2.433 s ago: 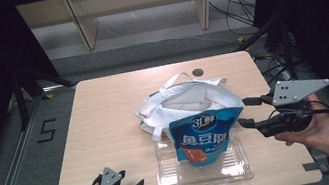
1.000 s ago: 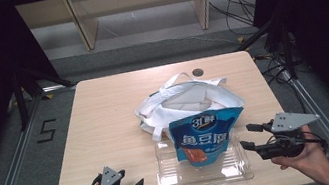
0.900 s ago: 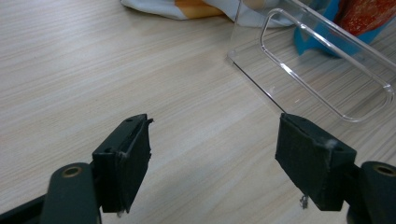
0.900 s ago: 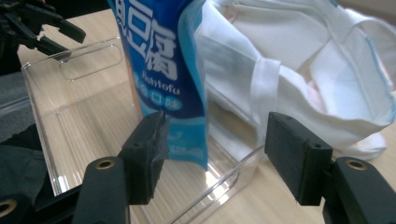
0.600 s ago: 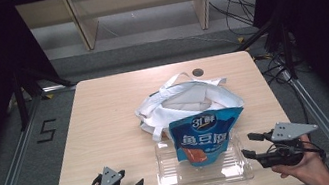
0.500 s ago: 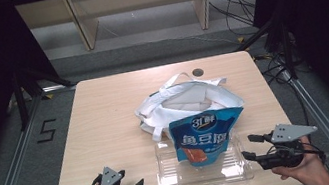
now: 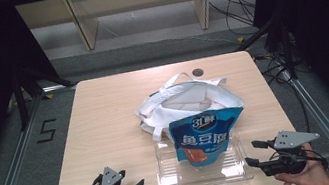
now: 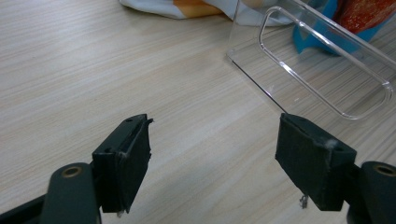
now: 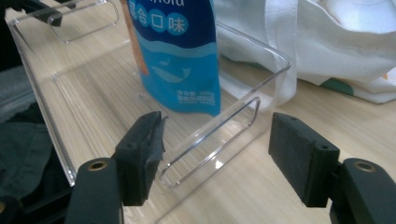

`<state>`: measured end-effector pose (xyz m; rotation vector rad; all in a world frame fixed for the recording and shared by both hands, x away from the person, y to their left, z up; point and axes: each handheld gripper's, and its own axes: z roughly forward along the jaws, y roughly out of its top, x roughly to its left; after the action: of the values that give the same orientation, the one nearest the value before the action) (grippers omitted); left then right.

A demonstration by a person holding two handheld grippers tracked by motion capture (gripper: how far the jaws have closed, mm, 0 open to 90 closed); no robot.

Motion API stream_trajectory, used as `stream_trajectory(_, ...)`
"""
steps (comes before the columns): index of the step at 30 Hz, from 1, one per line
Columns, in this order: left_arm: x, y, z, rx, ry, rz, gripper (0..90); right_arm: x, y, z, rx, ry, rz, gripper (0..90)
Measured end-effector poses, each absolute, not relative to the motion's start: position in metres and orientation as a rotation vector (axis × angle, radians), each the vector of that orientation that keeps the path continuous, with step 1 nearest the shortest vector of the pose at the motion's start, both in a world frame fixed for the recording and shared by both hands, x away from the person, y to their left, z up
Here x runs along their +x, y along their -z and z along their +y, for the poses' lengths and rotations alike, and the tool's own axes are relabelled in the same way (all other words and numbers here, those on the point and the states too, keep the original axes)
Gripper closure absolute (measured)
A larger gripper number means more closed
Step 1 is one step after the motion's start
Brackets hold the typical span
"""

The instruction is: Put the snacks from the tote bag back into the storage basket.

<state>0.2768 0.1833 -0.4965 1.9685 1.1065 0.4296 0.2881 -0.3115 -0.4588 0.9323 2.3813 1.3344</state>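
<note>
A clear plastic bin (image 7: pixel 177 177) sits at the table's front centre. A blue snack pouch (image 7: pixel 206 135) stands in it, leaning back on a crumpled white tote bag (image 7: pixel 189 99). My left gripper (image 7: pixel 133 178) rests open at the front left, pointing at the bin's left end (image 8: pixel 327 93), with bare wood between its jaws. My right gripper (image 7: pixel 251 153) hovers low at the bin's right end. Its jaws have just been opening, and the right gripper (image 9: pixel 215 149) frames the end wall with its handle slot (image 9: pixel 212 135). The pouch (image 9: pixel 173 51) stands just behind that wall.
The tote bag (image 9: pixel 345 42) spreads behind the bin toward the table's middle. A dark round spot (image 7: pixel 197 72) marks the far edge. Wooden shelving and loose cables lie beyond the table, and metal rails run along both sides.
My right gripper has come down from beside the pouch to table level at the bin's right end, with its jaws a little wider. The left gripper has stayed put.
</note>
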Motion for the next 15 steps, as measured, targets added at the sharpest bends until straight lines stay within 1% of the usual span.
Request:
stream_trajectory(3, 0.276, 0.496, 0.183, 1.971, -0.419, 1.093, 25.6, 0.287, 0.459, -0.313, 0.908, -1.339, 2.374, 35.1)
stream_trajectory(5, 0.276, 0.497, 0.182, 1.937, -0.418, 1.106, 25.6, 0.283, 0.458, -0.313, 0.941, -1.34, 2.367, 35.0)
stream_trajectory(6, 0.276, 0.497, 0.182, 1.938, -0.418, 1.106, 25.6, 0.284, 0.458, -0.315, 0.89, -1.337, 2.363, 34.9)
stream_trajectory(15, 0.276, 0.497, 0.182, 1.946, -0.421, 1.108, 25.6, 0.262, 0.456, -0.329, 0.967, -1.378, 2.311, 34.9)
